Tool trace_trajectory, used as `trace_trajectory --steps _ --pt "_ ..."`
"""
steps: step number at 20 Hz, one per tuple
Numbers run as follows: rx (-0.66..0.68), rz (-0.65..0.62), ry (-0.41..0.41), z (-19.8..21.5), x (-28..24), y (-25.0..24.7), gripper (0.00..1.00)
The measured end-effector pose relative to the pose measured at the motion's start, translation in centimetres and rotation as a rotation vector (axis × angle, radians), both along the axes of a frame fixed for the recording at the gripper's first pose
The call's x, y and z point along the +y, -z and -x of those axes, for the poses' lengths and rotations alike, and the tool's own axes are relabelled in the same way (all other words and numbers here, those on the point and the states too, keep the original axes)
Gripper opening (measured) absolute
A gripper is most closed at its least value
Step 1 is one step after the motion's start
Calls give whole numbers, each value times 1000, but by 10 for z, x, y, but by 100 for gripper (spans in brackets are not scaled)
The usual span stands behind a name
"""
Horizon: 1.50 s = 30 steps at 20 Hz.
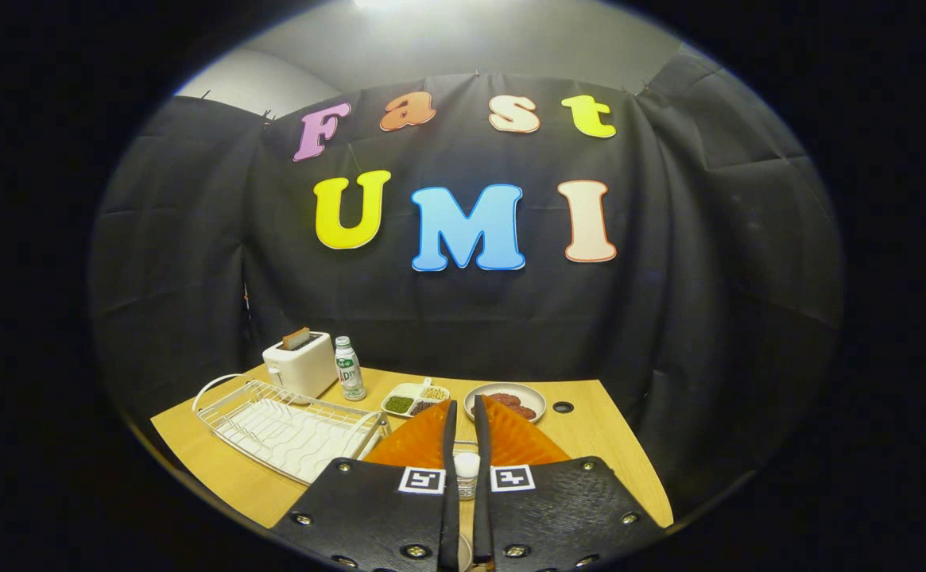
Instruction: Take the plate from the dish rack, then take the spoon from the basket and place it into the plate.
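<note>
My gripper [464, 413] has its fingers drawn close together, with only a narrow gap between them. A white spoon [466, 464] fills that gap near the finger bases, and both fingers press on it. Just below the spoon, in the same gap, a bit of wire mesh shows that looks like the basket [466, 489]. An orange ribbed plate [423, 441] lies flat on the wooden table under and to both sides of the fingers. The white wire dish rack [288, 429] stands left of the plate with nothing in it.
At the back of the table [614, 453] stand a white toaster [300, 364], a small bottle [348, 368], a divided dish of grains [415, 399] and a bowl of dark red food [515, 400]. A small hole [563, 407] marks the tabletop near the bowl.
</note>
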<state>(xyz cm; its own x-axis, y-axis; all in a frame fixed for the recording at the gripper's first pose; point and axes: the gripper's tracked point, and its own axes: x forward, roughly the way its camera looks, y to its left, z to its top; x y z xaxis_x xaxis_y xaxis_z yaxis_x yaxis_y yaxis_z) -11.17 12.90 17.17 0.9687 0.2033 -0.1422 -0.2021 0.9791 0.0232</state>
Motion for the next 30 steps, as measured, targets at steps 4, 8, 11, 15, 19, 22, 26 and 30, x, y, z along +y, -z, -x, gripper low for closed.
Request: trace_trajectory --steps 4,8,11,15,19,22,26,30 --pt "39 14 -4 6 8 5 7" --pt "81 45 -36 14 20 15 7" --pt "123 78 -57 18 28 30 7" --pt "176 76 -82 22 41 49 7" --pt "221 74 -99 26 47 65 7" --pt "261 75 -106 27 50 78 6" --pt "310 85 -130 28 59 98 7" --pt "352 100 -171 30 74 118 7"
